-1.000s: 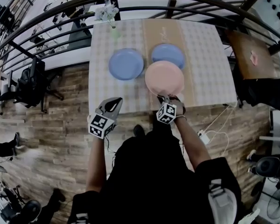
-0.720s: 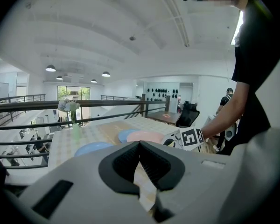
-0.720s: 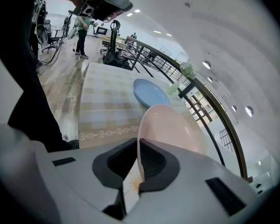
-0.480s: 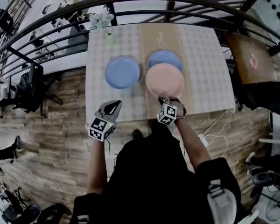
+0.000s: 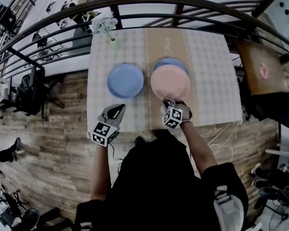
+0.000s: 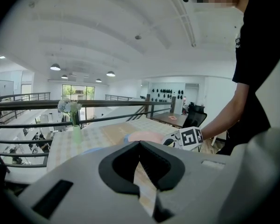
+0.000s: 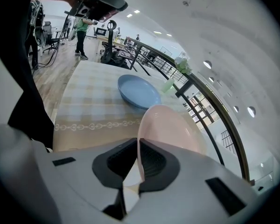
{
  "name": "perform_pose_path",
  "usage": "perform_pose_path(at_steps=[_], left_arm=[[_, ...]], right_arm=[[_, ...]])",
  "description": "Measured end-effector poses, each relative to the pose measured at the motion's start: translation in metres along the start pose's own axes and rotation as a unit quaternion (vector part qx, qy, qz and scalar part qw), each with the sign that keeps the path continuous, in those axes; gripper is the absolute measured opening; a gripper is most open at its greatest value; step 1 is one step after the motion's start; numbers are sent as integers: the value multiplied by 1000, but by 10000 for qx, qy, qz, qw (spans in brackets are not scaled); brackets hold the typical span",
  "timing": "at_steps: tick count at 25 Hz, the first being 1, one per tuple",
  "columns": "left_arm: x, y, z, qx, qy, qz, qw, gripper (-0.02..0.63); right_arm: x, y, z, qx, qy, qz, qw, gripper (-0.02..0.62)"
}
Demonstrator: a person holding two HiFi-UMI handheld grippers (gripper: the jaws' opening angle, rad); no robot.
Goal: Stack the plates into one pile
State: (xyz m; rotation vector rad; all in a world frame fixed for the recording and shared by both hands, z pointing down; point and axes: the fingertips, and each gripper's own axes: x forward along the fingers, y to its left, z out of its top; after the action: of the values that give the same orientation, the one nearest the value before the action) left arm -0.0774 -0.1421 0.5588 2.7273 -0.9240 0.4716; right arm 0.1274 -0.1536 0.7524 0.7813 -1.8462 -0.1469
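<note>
A pink plate (image 5: 170, 82) hangs tilted above the table, my right gripper (image 5: 169, 103) shut on its near rim. In the right gripper view the pink plate (image 7: 170, 125) stands on edge between the jaws of that gripper (image 7: 139, 146). It covers most of a blue plate; only that plate's far rim (image 5: 171, 61) shows. A second blue plate (image 5: 126, 80) (image 7: 139, 91) lies flat to the left. My left gripper (image 5: 114, 111) (image 6: 140, 144) hovers shut at the table's front edge, holding nothing.
The checked table (image 5: 212, 81) has a tan runner down its middle. A green vase of white flowers (image 5: 106, 25) stands at the far left corner. A dark curved railing (image 5: 183, 4) runs behind the table. A brown side table (image 5: 260, 57) is on the right.
The pink plate has moved away from me with my right gripper and now covers nearly all of the far blue plate. My left gripper has stayed by the front edge.
</note>
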Motion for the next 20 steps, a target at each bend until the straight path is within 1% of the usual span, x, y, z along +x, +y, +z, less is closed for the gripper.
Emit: perform_pose_path(at_steps=[7, 10, 20], left_arm=[[21, 16, 7, -46, 49, 126, 9999, 2], [25, 18, 9, -82, 80, 155, 9998, 2], [37, 20, 10, -96, 201, 248, 9994, 2]], right_arm=[[19, -24, -5, -78, 6, 83, 9999, 14], [25, -28, -9, -41, 18, 156, 9999, 15], [40, -42, -15, -3, -23, 204, 9998, 15]])
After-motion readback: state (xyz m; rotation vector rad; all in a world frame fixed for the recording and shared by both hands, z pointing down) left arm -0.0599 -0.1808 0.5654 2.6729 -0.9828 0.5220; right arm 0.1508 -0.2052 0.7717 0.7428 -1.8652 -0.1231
